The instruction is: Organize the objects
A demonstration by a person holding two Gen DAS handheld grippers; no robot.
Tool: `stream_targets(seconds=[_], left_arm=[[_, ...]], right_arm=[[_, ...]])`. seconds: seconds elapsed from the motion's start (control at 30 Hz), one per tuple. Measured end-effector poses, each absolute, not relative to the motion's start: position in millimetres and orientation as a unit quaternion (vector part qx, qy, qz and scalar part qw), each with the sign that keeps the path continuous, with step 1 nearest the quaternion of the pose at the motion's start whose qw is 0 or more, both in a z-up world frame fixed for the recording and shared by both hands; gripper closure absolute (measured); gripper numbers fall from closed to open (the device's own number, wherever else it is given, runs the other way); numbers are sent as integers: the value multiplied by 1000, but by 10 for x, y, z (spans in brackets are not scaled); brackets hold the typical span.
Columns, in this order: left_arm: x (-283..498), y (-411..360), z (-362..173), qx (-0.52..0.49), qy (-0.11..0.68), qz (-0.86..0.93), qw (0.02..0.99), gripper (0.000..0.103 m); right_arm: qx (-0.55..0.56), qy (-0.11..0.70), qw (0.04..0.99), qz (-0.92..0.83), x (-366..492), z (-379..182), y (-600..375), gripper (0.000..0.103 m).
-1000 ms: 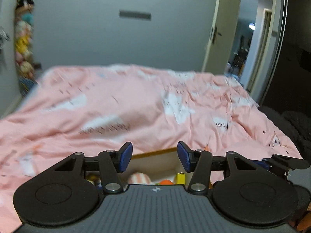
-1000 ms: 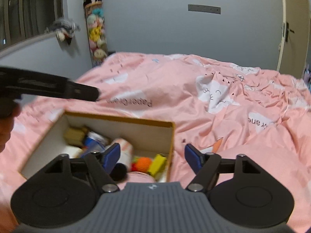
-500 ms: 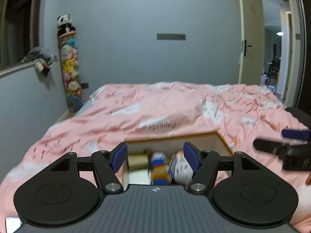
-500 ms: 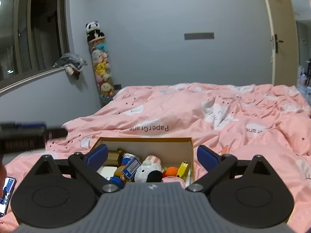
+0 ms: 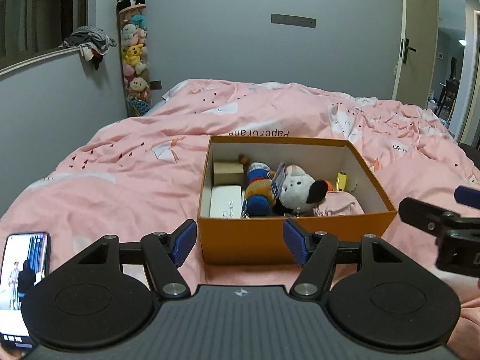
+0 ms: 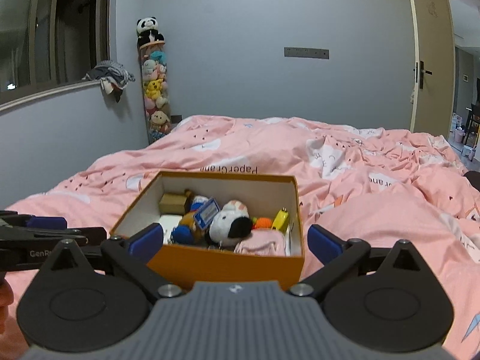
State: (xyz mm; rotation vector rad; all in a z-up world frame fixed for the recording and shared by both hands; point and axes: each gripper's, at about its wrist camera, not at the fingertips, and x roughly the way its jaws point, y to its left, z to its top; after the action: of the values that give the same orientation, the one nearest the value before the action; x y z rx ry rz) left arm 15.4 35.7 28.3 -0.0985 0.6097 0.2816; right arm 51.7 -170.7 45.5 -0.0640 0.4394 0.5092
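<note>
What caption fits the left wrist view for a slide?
Open left gripper facing an orange box of toys on a pink bed, phone at left.

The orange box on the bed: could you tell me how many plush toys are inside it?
2: a blue-and-orange plush mid-box and a white-and-black plush right of it; others may be hidden.

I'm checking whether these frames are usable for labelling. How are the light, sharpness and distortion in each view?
Left wrist view: dim indoor light, sharp on the orange box, whose toys are readable; fisheye bends the door frame; the lit phone screen glows at the left edge. Right wrist view: equally dim, the box sharp, the window frame curved, no glare.
</note>
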Motion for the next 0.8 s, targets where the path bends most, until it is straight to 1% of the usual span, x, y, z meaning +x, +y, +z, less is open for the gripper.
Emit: stream_targets(seconds=[0.27, 0.8], left_arm=[[143, 267, 223, -40, 299, 132, 944, 27], [264, 210, -52, -33, 346, 120, 930, 28]], right_arm=[[-36, 221, 946, 236, 486, 350, -1724, 1], [-23, 288, 927, 239, 715, 35, -1702, 1]])
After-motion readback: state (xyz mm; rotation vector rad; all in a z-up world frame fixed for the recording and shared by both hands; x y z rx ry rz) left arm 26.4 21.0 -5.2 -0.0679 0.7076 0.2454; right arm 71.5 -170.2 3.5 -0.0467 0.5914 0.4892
